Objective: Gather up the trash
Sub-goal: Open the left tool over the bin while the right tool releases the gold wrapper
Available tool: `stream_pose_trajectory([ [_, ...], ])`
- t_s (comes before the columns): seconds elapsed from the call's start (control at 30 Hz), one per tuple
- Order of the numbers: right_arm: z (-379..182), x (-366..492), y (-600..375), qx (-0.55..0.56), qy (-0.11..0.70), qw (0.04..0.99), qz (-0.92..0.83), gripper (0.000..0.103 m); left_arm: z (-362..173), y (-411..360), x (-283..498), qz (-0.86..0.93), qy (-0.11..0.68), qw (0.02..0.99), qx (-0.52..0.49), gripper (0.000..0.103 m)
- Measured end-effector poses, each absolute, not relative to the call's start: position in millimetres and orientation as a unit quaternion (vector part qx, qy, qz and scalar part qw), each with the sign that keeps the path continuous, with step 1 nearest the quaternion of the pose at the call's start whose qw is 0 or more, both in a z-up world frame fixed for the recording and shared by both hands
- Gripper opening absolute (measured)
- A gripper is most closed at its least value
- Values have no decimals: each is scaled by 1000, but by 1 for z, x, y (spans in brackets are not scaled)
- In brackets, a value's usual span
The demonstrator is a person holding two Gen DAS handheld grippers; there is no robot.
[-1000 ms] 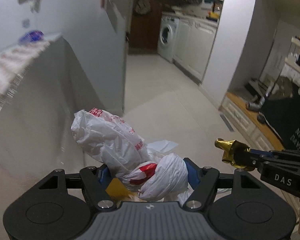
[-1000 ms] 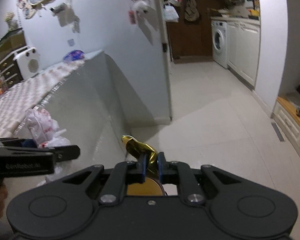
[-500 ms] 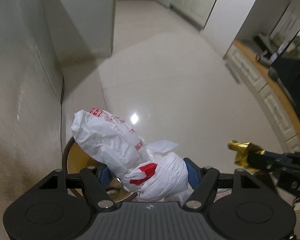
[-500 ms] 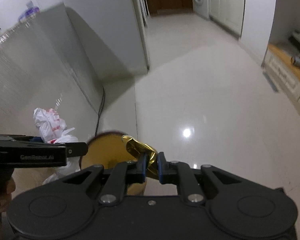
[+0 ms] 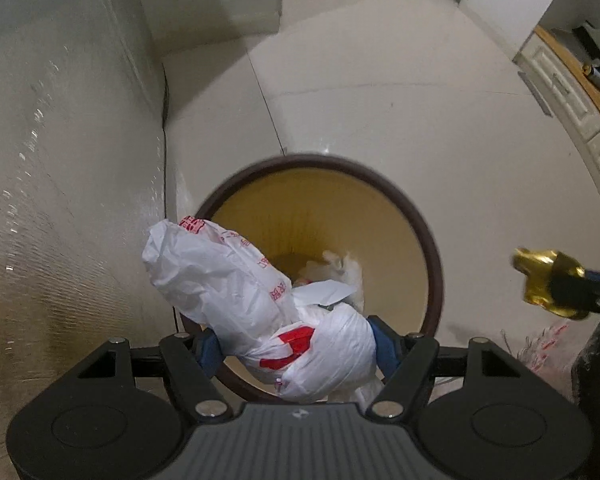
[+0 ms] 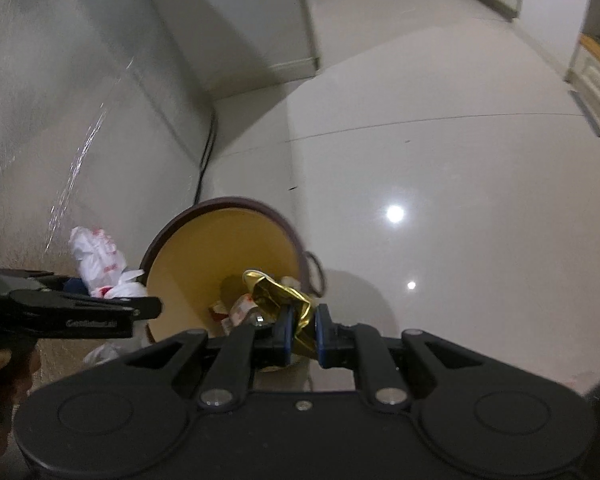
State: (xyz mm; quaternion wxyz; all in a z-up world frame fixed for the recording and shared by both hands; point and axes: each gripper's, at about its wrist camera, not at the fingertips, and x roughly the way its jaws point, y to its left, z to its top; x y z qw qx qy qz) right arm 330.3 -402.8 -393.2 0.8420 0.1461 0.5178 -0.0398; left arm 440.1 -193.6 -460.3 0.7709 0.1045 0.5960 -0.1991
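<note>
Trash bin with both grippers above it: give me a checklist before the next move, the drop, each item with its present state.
1. Left gripper clamps the white plastic bag: ok.
2. Right gripper pinches the gold foil wrapper: ok.
3. Trash bin open, no lid: ok.
4. Bag over the bin's mouth: ok in the left wrist view.
5. Wrapper over the mouth: cannot tell; the two views disagree.
6. Room in the bin: ok, only a few scraps at the bottom.

Bin partly hidden
The plastic bag (image 5: 256, 304) covers the bin's (image 5: 428, 240) near rim; scraps (image 6: 236, 308) inside it are too blurred to name.
</note>
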Motion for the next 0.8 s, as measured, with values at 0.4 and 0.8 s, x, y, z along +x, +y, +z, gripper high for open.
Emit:
stream_pose_trajectory([
  [0.4, -432, 405, -350, 124, 539, 833, 8, 12, -508, -210, 446, -213, 612, 744, 160, 89],
  [0.8, -455, 432, -361, 174, 526, 832, 0, 60, -514, -194, 446, -190, 620, 751, 128, 99],
])
